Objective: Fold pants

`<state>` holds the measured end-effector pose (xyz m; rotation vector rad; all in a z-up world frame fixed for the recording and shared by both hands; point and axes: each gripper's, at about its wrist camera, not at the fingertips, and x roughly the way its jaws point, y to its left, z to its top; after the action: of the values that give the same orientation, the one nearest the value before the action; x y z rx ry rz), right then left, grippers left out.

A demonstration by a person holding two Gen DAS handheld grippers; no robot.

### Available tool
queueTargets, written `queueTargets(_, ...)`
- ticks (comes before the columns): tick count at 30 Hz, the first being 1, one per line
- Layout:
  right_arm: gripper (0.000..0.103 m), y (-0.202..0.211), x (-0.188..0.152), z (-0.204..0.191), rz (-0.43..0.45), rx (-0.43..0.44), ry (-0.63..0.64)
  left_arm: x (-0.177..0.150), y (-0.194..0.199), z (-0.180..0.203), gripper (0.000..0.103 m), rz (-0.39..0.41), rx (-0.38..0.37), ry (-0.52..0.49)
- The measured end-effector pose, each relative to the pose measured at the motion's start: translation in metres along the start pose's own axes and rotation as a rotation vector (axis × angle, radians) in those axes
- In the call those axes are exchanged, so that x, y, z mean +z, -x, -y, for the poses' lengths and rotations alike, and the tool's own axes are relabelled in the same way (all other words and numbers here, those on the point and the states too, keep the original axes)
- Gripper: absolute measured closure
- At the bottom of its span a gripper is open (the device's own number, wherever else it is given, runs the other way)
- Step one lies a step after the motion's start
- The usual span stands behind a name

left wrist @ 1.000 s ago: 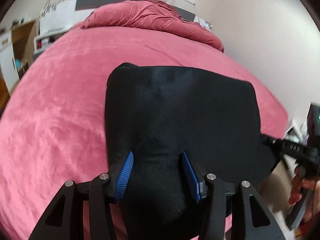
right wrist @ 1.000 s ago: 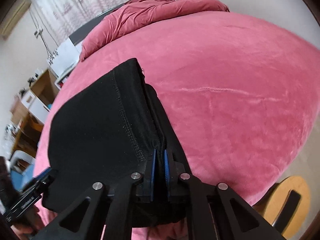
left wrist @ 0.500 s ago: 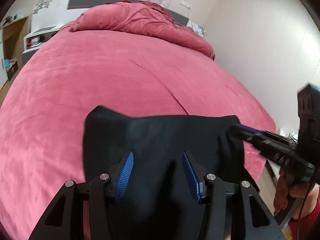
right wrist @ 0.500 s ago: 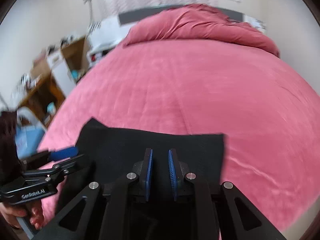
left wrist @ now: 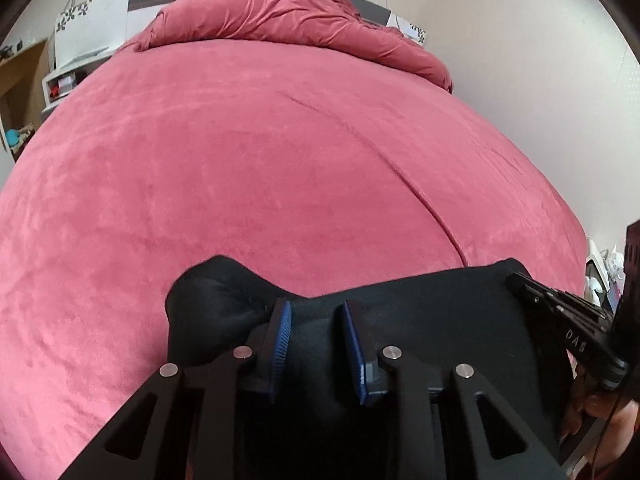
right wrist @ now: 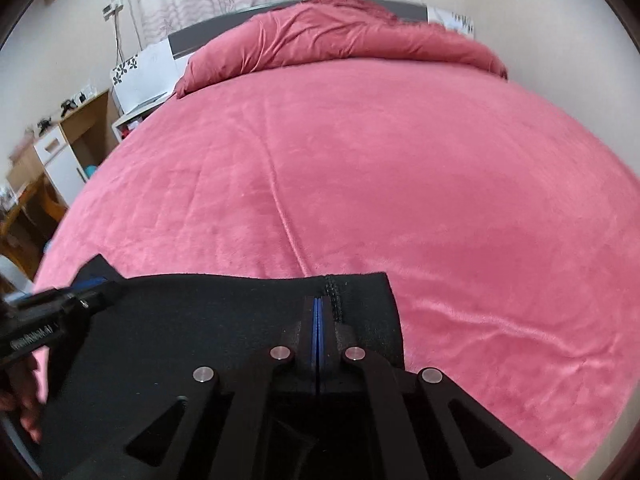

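The black pants (left wrist: 420, 304) lie folded on the near edge of the pink bed, also seen in the right wrist view (right wrist: 200, 320). My left gripper (left wrist: 316, 312) is open, its blue pads apart over the cloth's far edge, holding nothing that I can see. My right gripper (right wrist: 318, 304) is shut, its blue pads pressed together at the pants' far edge by a stitched seam (right wrist: 332, 288); whether cloth is pinched between them is unclear. Each gripper shows in the other's view: the right one (left wrist: 560, 312) and the left one (right wrist: 60, 304).
The pink bedspread (left wrist: 280, 160) covers the whole bed, with a bunched pink duvet (right wrist: 340, 36) at the headboard. Wooden shelves and a white cabinet (right wrist: 52, 148) stand to the left. A wall runs along the right side (left wrist: 540, 60).
Both grippers have drawn back toward the near edge of the bed, so less of the pants shows. The right gripper opened slightly half a second ago and is shut again. The left stays open.
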<state>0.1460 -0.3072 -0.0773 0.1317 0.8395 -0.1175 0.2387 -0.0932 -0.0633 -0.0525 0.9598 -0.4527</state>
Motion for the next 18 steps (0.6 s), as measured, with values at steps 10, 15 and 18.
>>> queueTargets(10,0.086,0.048,-0.007,0.009,0.069,0.115,-0.040,-0.020,0.055,0.024,0.074,0.047,0.058,-0.044)
queueTargets(15,0.083,0.088,-0.038,-0.010,0.068,0.144,0.080,-0.051,0.080,0.041,0.074,0.040,0.041,-0.064)
queueTargets(18,0.083,0.099,-0.056,-0.008,0.027,0.180,0.063,-0.066,0.089,0.046,0.073,0.022,0.045,-0.055)
